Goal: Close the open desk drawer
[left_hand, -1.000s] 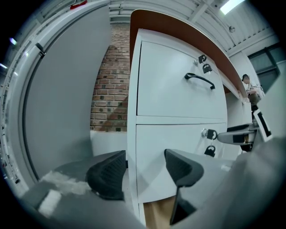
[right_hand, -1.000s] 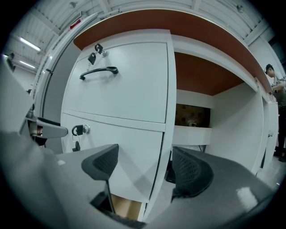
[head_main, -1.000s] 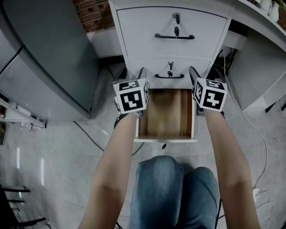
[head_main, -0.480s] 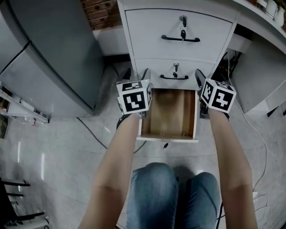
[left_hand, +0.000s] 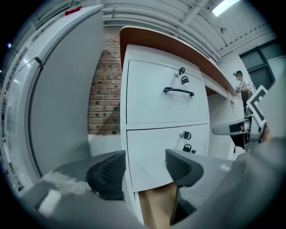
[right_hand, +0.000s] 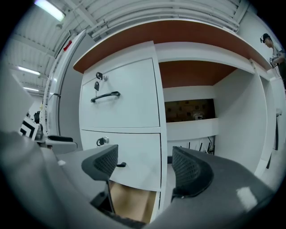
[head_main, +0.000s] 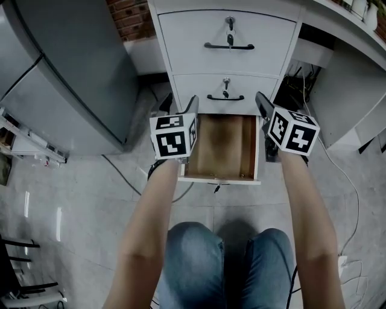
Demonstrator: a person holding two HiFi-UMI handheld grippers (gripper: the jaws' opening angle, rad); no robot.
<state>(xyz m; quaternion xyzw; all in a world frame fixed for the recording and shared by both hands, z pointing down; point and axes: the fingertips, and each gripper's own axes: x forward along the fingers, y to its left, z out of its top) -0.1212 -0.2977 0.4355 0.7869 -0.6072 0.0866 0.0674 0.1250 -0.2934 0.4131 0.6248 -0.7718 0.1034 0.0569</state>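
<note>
Seen from the head view, the open drawer (head_main: 222,148) is the lowest of 3 in a white pedestal under the surface (head_main: 347,24). It is pulled out toward the person's knees (head_main: 229,259), which lie at 6 o'clock from it, and its bare wooden inside faces up with nothing in it. At 12 o'clock from it sits the middle drawer (head_main: 225,84), shut, with a black handle (head_main: 225,98) and a key in its lock, and beyond that the top drawer (head_main: 228,33), also shut. The left hand-held gripper (left_hand: 144,172) is at the 9 o'clock side of the open drawer. It is released, with its jaws well apart and astride the pedestal's left corner: one jaw lies outside the pedestal, the other in front of the middle drawer. Neither pad visibly presses on anything. The right hand-held gripper (right_hand: 146,166) is at the 3 o'clock side, also released. One of its jaws stands before the middle drawer and the other before the knee space, with the pedestal's right edge between them. Both point nearly level toward the pedestal. A grey cabinet (head_main: 66,72) stands at 9 o'clock from the drawers, and a brick wall (head_main: 129,18) shows at 11 o'clock.
</note>
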